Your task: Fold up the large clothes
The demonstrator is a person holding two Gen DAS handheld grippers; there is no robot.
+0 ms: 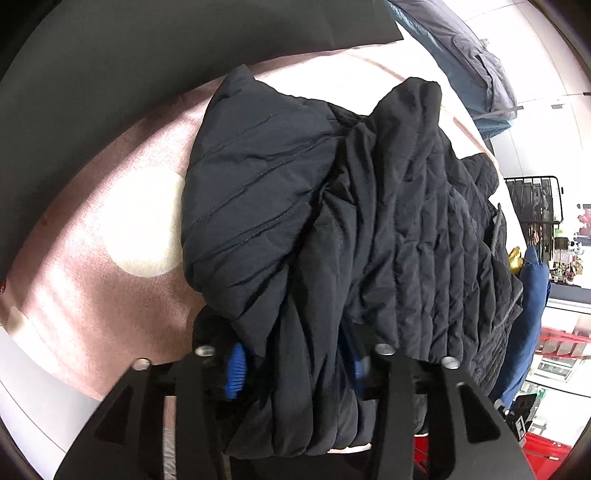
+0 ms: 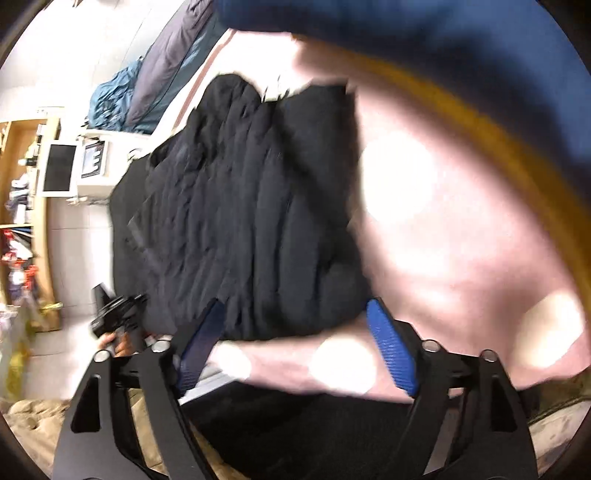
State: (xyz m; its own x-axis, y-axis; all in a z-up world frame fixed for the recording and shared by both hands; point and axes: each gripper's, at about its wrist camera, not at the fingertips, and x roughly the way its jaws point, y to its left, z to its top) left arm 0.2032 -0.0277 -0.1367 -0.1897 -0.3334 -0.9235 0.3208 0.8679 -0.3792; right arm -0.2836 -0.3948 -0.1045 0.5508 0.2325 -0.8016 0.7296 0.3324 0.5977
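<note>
A black quilted jacket (image 1: 332,206) lies bunched and partly folded on a pink bedsheet (image 1: 110,258) with pale round spots. In the left wrist view a thick fold of it drapes down between the blue pads (image 1: 235,371) of my left gripper (image 1: 295,369). The jaws stand partly apart, and the right pad is mostly hidden by fabric. In the blurred right wrist view the jacket (image 2: 258,206) lies just beyond my right gripper (image 2: 295,343). That gripper is wide open over the sheet with nothing between its fingers (image 2: 391,350).
Blue-grey bedding (image 1: 472,66) is piled at the far end of the bed. A hand with a black tool (image 2: 114,321) shows at the jacket's lower left. A white box (image 2: 92,166) and wooden shelves (image 2: 22,221) stand beside the bed. A blue cloth (image 2: 443,26) fills the top.
</note>
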